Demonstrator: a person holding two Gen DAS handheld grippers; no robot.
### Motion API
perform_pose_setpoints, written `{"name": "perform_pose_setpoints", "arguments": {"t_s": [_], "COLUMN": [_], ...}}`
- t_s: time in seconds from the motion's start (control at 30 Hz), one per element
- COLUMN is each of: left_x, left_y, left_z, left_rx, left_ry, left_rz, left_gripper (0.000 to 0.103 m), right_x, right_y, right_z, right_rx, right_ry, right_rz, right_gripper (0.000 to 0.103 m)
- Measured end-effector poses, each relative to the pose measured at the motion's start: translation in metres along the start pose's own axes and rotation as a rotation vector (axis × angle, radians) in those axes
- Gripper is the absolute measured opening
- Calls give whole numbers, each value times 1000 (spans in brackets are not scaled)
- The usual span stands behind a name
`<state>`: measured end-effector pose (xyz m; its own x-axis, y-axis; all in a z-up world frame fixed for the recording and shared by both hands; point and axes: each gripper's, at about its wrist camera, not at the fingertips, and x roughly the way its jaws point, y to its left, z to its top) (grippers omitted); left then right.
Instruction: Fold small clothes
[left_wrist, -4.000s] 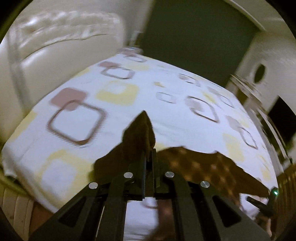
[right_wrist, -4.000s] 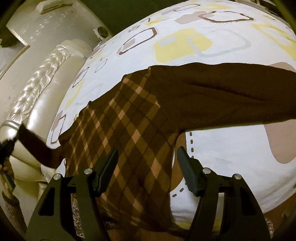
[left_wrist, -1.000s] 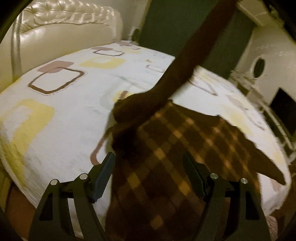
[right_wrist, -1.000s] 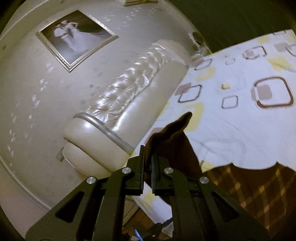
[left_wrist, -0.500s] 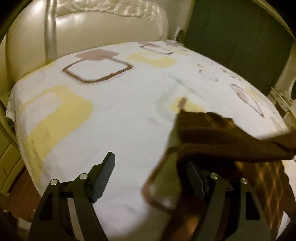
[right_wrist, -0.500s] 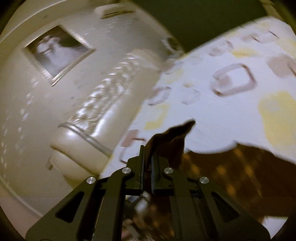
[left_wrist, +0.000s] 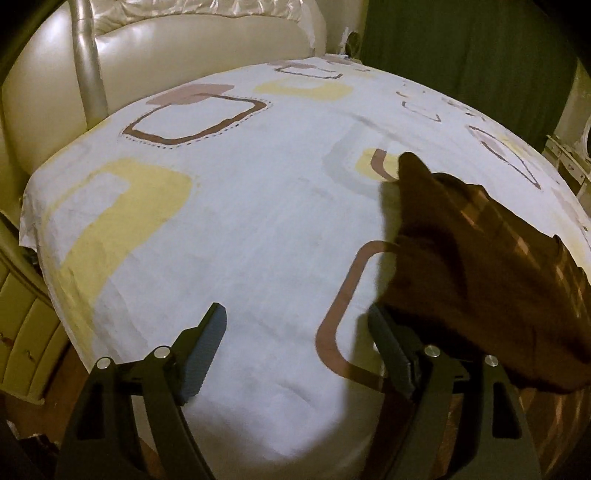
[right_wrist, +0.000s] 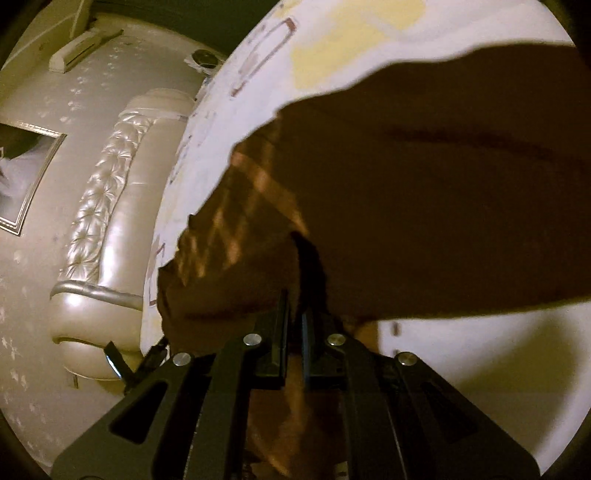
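In the left wrist view, the left hand-held gripper (left_wrist: 295, 350) hangs over the near part of the bed (left_wrist: 229, 229), its jaws spread wide with only bare sheet between them; the opening has just widened a little further and nothing is gripped. The brown checked garment (left_wrist: 480, 266) lies bunched toward the bed's right edge, a plain brown fold drawn over the checked part, its near fold just beside the right finger (left_wrist: 391, 354), though contact cannot be told. The sheet carries yellow and brown rounded squares, and a cream padded headboard (left_wrist: 166, 51) stands along the far-left edge, with a dark green curtain (left_wrist: 461, 44) behind the far edge. In the right wrist view, the right hand-held gripper (right_wrist: 293, 317) has its jaws pressed together on a dark fold of the same garment (right_wrist: 424, 192), which spreads across the bed (right_wrist: 480, 362) in front of it, plain brown on the right and checked on the left. The tufted headboard (right_wrist: 110, 206) runs down the left side, beyond it a wall with a framed picture (right_wrist: 26, 177).
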<state>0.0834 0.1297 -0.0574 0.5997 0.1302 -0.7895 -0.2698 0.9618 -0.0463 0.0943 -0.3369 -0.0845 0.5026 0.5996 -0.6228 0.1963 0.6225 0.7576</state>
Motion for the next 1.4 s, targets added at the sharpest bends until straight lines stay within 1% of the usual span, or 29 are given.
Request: {"name": "perform_pose_setpoints", "arguments": {"t_s": [0.07,0.17,0.27,0.33,0.43,0.47,0.5,0.53,0.6,0.63,0.67,0.73,0.8,0.87,0.9,0.97,1.07,1.1,1.13,1.17,1.2,1.23,1.27,1.3,1.33,1.37,1.4], "left_x": [1,-1,-9,-19,-38,-41,-45,-45,-41,-38,-34,-20,-7,5,8,14,14,15,15,16,16,16,17,17,17,17,17], "left_y": [0,1,6,10,14,14,12,9,0,-4,-8,-18,-25,-27,-26,-24,-25,-24,-25,-24,-24,-23,-23,-23,-23,-23,-23], "left_z": [1,0,-1,-2,4,7,14,18,28,31,33,35,33,27,24,19,16,17,17,17,17,17,16,16,15,14,14], "left_rx": [3,27,16,1,-19,-25,-28,-22,1,13,26,54,62,60,56,41,55,58,59,57,51,47,45,44,44,44,45], "left_ry": [5,19,27,9,-57,-72,-88,-94,-104,-105,-100,-73,-45,-11,2,24,8,8,7,8,8,7,3,-2,-6,-12,-16], "left_rz": [-1,3,12,5,1,-7,-23,-34,-40,-49,-61,-61,-58,-39,-38,-44,-40,-38,-36,-37,-38,-39,-40,-40,-40,-41,-42], "left_gripper": [78,78,78,78,78,78,78,78,78,78,78,78,78,78,78,78,78,79,79,80,80,80,81,81,81,81,82], "right_x": [-1,-2,-4,-1,0,-1,-4,-7,-21,-28,-36,-38,-28,-13,-6,7,18,21,25,26,27,25,21,9,1,-11,-18], "right_y": [-6,-5,-4,-4,-7,-7,-6,-4,6,10,15,20,21,14,9,3,5,4,3,3,3,6,10,19,25,33,34], "right_z": [-3,-4,-4,-4,-2,-2,-2,-2,3,6,13,24,36,45,47,47,45,45,45,46,47,47,48,49,50,48,46], "right_rx": [2,-14,-31,-27,-15,-11,-11,-20,-64,-76,-82,-89,-88,-45,-9,50,78,93,115,125,128,122,106,50,11,-53,-76], "right_ry": [-6,-10,-13,-6,12,26,39,38,5,-15,-42,-57,-26,16,40,83,116,125,131,130,131,112,82,17,-16,-70,-99], "right_rz": [15,15,15,22,34,39,36,27,2,3,12,10,-7,-40,-31,16,58,69,78,78,83,91,99,118,120,92,66], "right_gripper": [5,5,5,5,6,9,10,12,16,20,27,29,29,30,30,30,29,29,23,14,9,6,5,4,4,2,2]}}
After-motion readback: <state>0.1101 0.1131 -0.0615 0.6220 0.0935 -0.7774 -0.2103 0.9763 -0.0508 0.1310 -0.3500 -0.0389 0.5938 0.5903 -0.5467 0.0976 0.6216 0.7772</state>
